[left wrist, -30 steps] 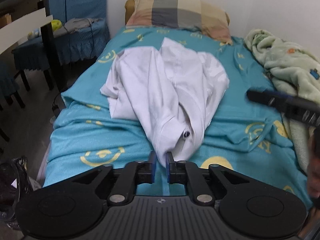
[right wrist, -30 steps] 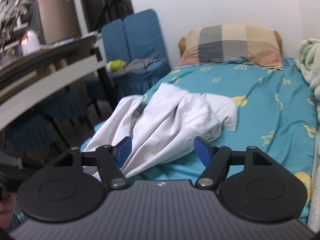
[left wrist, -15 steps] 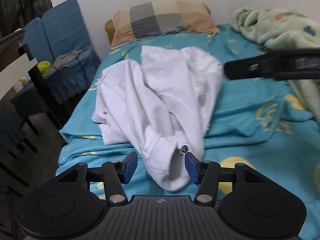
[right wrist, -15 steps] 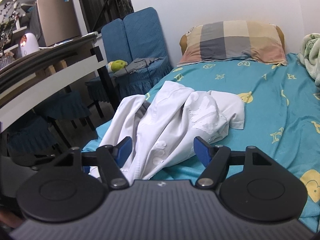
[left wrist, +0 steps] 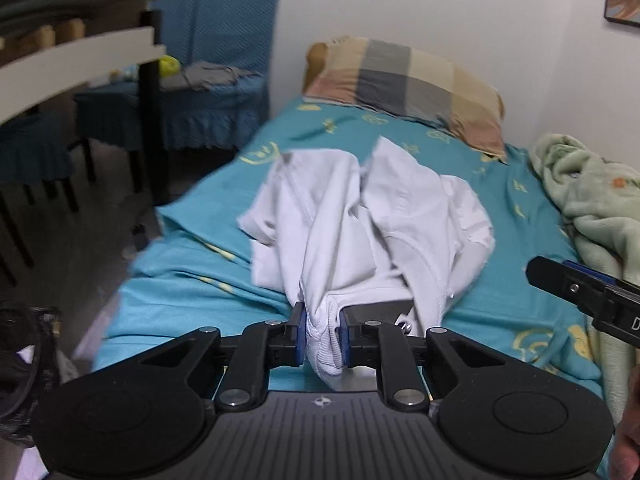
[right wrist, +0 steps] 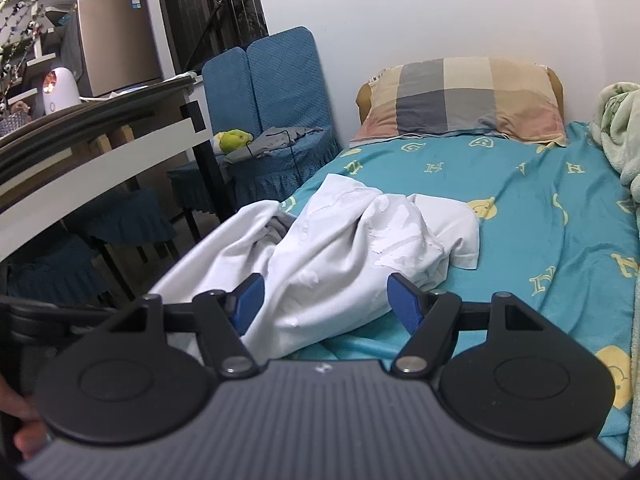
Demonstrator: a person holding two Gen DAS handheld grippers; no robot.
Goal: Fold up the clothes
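A crumpled white shirt (left wrist: pixel 360 220) lies on the teal bed sheet (left wrist: pixel 200 264). My left gripper (left wrist: pixel 323 338) is shut on a bunched edge of the shirt at its near end, which pulls up from the bed. My right gripper (right wrist: pixel 326 304) is open and empty, just above the shirt's near side (right wrist: pixel 340 256). The right gripper also shows in the left wrist view (left wrist: pixel 576 292), at the right over the sheet.
A checked pillow (left wrist: pixel 404 88) lies at the head of the bed by the white wall. A green blanket (left wrist: pixel 592 200) is heaped along the right side. Blue covered chairs (right wrist: pixel 280 120) and a table (right wrist: pixel 100 152) stand left of the bed.
My left gripper was shut a second ago, opened, then moved in and closed on the shirt's near edge. My right gripper stayed open and shifted a little closer to the shirt.
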